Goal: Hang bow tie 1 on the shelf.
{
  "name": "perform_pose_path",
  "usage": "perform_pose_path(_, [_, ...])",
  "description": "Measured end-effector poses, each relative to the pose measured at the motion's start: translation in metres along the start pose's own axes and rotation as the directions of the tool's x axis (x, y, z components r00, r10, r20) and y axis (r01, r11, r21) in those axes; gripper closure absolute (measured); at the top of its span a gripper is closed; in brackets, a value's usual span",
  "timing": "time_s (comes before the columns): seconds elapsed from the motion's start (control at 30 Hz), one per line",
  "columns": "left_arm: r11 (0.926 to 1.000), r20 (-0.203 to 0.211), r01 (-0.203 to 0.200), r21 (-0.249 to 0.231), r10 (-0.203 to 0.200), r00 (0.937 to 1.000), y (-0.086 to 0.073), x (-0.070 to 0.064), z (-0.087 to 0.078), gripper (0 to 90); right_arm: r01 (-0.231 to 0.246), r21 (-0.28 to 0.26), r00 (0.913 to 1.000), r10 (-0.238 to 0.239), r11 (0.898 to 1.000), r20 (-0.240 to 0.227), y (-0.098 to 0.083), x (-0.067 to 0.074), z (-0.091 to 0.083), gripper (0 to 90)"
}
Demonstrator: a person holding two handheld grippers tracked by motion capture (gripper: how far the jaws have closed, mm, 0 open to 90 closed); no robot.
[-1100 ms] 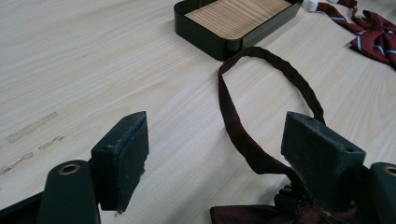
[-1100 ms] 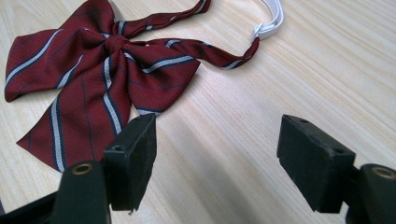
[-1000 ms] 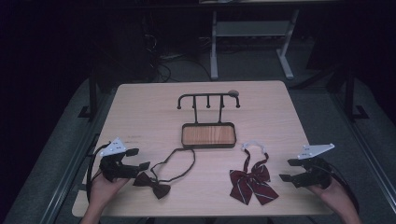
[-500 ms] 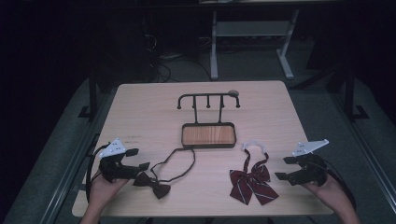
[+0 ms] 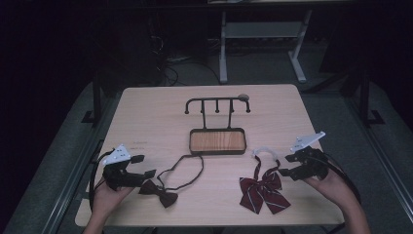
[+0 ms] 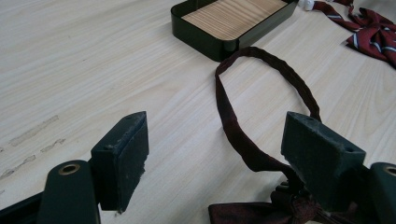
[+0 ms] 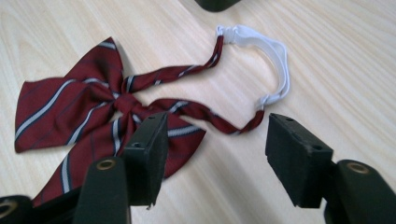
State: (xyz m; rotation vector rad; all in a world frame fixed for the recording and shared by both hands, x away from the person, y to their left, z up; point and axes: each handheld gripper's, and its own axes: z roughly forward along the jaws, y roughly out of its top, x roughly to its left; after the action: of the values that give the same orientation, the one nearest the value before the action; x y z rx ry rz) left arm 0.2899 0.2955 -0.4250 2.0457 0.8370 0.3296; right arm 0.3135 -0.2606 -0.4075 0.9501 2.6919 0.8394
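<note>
dark red striped cloth lies just ahead of the right gripper [image 7: 212,154]: the striped bow tie [image 7: 93,121] rests flat on the counter [image 5: 160,117], its knot beyond the left finger and its strap running across the gap between the fingers [image 7: 299,158] to a white clasp band [image 7: 275,60] farther out. these fingers stand apart with nothing clamped, and they have just been closing a little; the strap lies near the gap but beyond the tips, untouched as far as i can tell.

the left gripper [image 6: 215,158] hangs low over the plain dark bow tie [image 6: 261,212], its fingers wide apart and empty. that bow sits at the base of the right-hand finger, and its dark strap loop [image 6: 261,79] curves away ahead of the tips toward the wooden tray [image 6: 233,21] of the hook stand [image 5: 216,105].

judging from this, the step in hand is the approach to pick up the ties, one per gripper, likely to hang them on the stand. the next move calls for lowering each pair of fingers around a strap or knot and closing firmly on thin cloth that lies flat on the wood.

the plain bow is cut off at the bottom edge of the left gripper view and partly hidden behind one finger, so whether that finger touches it is unclear. in the high view the room is dim and the fingertips are hard to make out.
</note>
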Motion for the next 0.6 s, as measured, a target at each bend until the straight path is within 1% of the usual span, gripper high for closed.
perform_pose_path(0.27, [1.0,-0.007,-0.005,-0.004,0.005,1.0,0.001,0.001,-0.002,23.1,-0.04,0.045,0.9991,0.041,0.998,-0.013,0.014,-0.011,0.012,44.7])
perform_pose_path(0.47, [1.0,-0.006,-0.009,-0.003,0.009,0.9999,0.001,0.0,-0.001,23.1,-0.032,0.087,0.9995,0.033,0.996,-0.002,0.024,-0.014,0.02,48.2])
perform_pose_path(0.6, [1.0,-0.006,-0.006,-0.003,0.006,1.0,0.0,0.0,-0.001,23.1,-0.048,0.104,0.9988,0.047,0.993,0.008,0.028,-0.019,0.025,50.2])
